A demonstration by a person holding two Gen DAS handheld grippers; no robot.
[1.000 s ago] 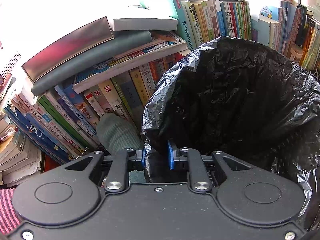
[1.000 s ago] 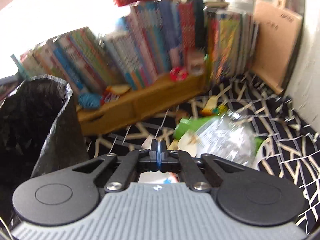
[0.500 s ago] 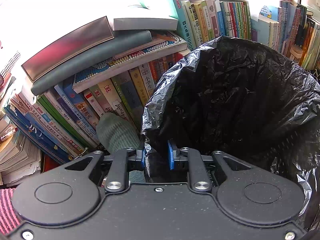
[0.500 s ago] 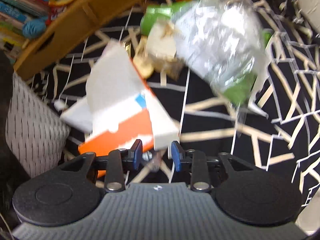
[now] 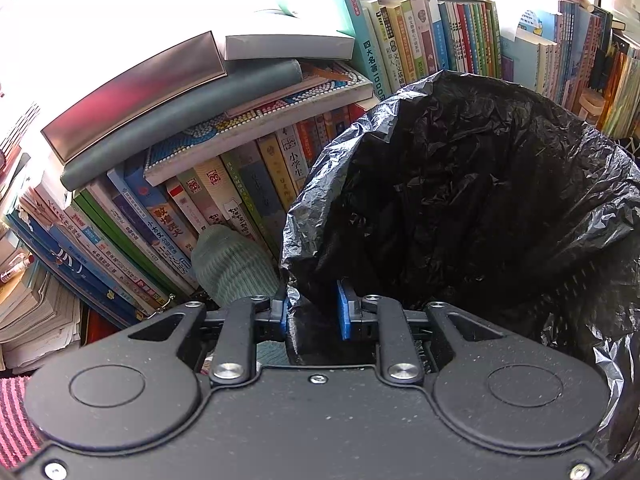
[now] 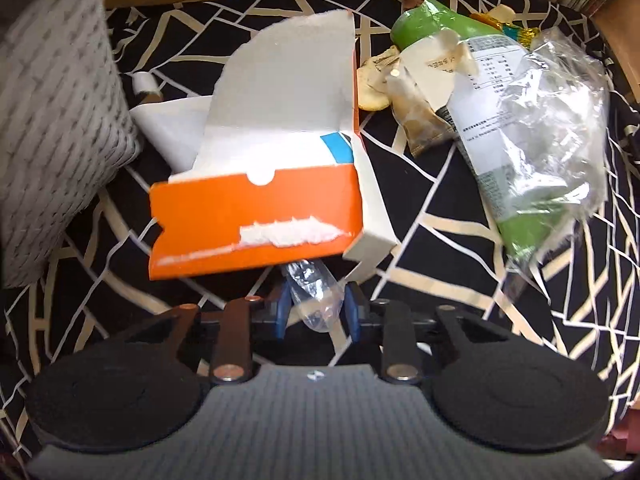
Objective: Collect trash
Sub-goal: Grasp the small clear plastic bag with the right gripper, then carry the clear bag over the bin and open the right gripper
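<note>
Black bag point(image 5: 460, 208) mouth gaping wide and unobstructed, rows of books point(image 5: 224, 208) crowding just left of and behind the bag, white woven bin point(image 6: 52, 112) beneath it, patterned floor point(image 6: 440, 240) right of the bin cluttered with litter.

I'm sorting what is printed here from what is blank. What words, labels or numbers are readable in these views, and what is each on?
"四大名著1000" – spine of the teal book, left wrist view.
"小学生" – spine of a white book in the lower row.
Other book spines: too small to read.
Label on the green packet: blurred.
Orange and white carton: no readable text.
</note>
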